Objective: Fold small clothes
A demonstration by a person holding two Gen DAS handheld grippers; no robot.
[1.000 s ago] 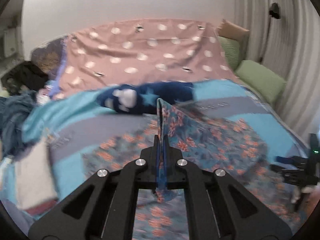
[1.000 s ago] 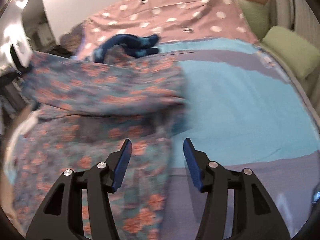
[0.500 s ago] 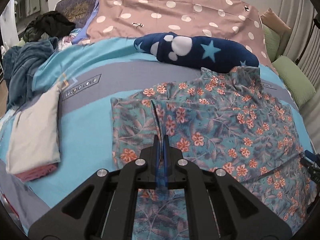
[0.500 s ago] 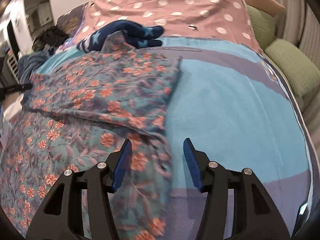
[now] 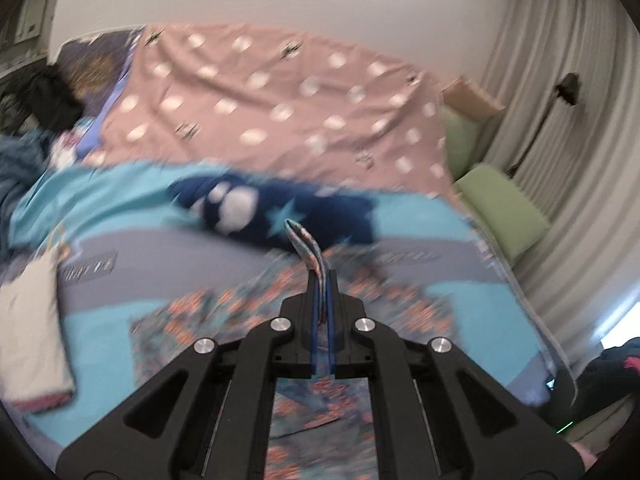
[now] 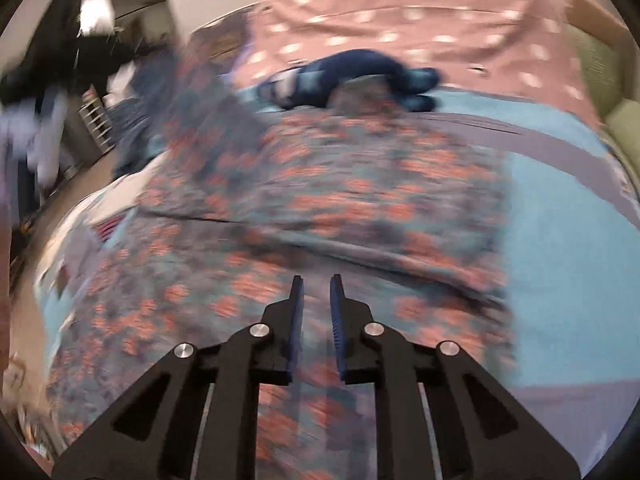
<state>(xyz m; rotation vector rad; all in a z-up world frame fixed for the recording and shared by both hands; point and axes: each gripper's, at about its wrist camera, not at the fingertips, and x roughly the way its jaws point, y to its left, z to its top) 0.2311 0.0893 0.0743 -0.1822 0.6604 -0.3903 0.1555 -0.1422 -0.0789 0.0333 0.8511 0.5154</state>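
A teal floral garment (image 6: 320,208) with orange flowers lies spread on the blue and grey bedspread (image 6: 568,240), its upper part folded over. In the left wrist view the garment (image 5: 224,312) lies below my left gripper (image 5: 322,280), which is shut on a pinched edge of it that sticks up past the fingertips. My right gripper (image 6: 317,280) hovers over the garment's middle with its jaws close together but a narrow gap between them, holding nothing. Both views are blurred by motion.
A navy fleece piece with white paws and stars (image 5: 272,208) lies beyond the garment. A pink dotted sheet (image 5: 280,92) covers the bed's head. Green pillows (image 5: 504,204) sit right, a folded white cloth (image 5: 32,340) left, and a curtain (image 5: 580,160) hangs at the right.
My left gripper has lifted and tilted up, still pinching the floral edge. My right gripper's jaws have narrowed from wide open to a small gap and moved over the garment.
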